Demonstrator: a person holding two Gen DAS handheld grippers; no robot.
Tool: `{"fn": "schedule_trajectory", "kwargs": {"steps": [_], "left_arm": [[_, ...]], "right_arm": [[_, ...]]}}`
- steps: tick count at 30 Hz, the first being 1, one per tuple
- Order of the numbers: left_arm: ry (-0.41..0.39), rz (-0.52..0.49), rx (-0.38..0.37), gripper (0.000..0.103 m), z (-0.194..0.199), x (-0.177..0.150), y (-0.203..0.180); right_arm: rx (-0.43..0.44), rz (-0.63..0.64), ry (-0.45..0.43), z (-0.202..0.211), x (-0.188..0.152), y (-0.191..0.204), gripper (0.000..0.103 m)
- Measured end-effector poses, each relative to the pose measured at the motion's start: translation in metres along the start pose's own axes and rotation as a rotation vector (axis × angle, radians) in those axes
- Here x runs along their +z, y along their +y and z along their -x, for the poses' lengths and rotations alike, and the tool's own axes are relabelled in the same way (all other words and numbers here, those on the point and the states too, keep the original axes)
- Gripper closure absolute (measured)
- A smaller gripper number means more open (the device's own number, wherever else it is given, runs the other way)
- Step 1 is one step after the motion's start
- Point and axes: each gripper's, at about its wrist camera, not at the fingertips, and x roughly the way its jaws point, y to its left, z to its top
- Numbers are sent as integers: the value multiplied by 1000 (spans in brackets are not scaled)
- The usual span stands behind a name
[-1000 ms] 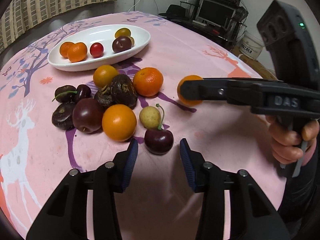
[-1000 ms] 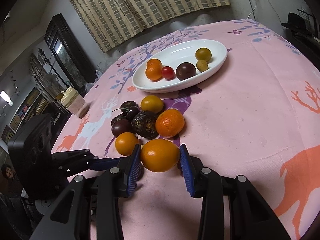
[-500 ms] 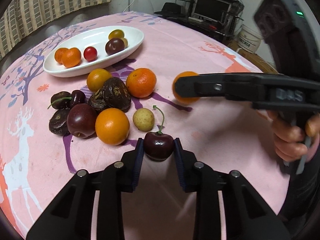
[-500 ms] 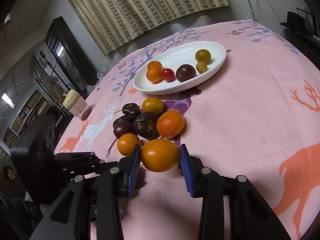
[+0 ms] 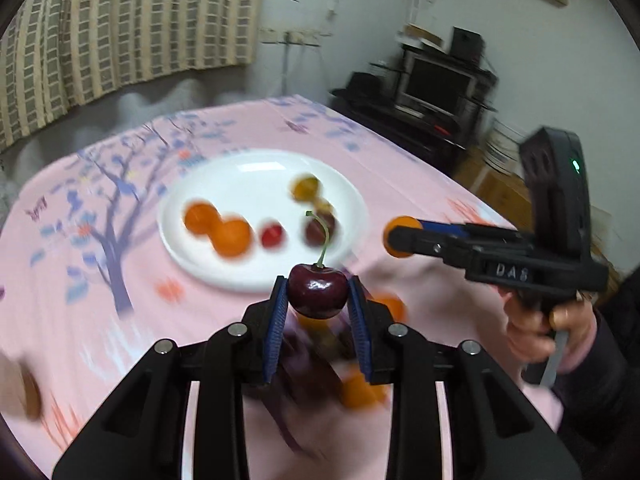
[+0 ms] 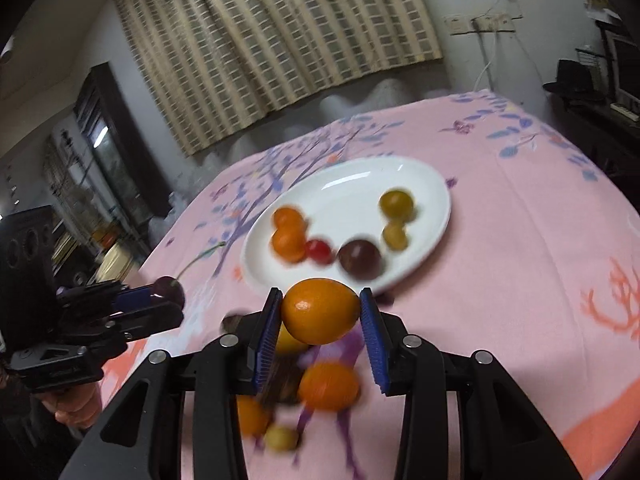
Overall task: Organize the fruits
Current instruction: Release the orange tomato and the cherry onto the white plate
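My left gripper (image 5: 318,300) is shut on a dark red cherry (image 5: 317,295) with a green stem and holds it in the air in front of the white oval plate (image 5: 256,276). My right gripper (image 6: 320,312) is shut on an orange kumquat (image 6: 320,310), also lifted, just short of the plate (image 6: 432,216). The plate holds several small fruits: two oranges, a red tomato, a dark plum, yellow ones. Each gripper shows in the other's view: the right one (image 5: 404,236) and the left one with the cherry (image 6: 168,296).
A blurred pile of loose fruit lies on the pink tablecloth (image 6: 540,240) below the grippers, including an orange (image 6: 328,386) and a small yellow fruit (image 6: 282,438). A TV stand (image 5: 436,92) is beyond the table's far right edge.
Both grippers have risen off the table and moved toward the plate. The left one closed on the cherry and lifted it; the right one carries the kumquat.
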Motion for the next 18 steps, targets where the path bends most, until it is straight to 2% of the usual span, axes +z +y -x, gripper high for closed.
{"fn": "schedule_trajectory", "kwargs": {"steps": [3, 6, 10, 13, 15, 16, 17, 18], "left_arm": [[-11, 16, 38, 73, -28, 32, 16], [24, 48, 46, 73, -62, 56, 31], [90, 51, 76, 73, -104, 68, 42], [111, 63, 77, 73, -121, 69, 47], [119, 83, 115, 51, -126, 70, 48], [107, 89, 134, 29, -124, 69, 48], [75, 92, 160, 21, -118, 68, 48], [53, 88, 174, 20, -113, 67, 46]], "right_arm": [[-48, 0, -39, -27, 25, -8, 63], [-77, -22, -38, -52, 42, -18, 63], [-101, -31, -9, -75, 48, -29, 63], [-97, -25, 13, -84, 47, -34, 63], [-101, -19, 25, -88, 46, -36, 63], [-103, -23, 37, -89, 45, -36, 62], [-98, -26, 45, -88, 43, -34, 56], [-85, -28, 44, -86, 44, -34, 55]]}}
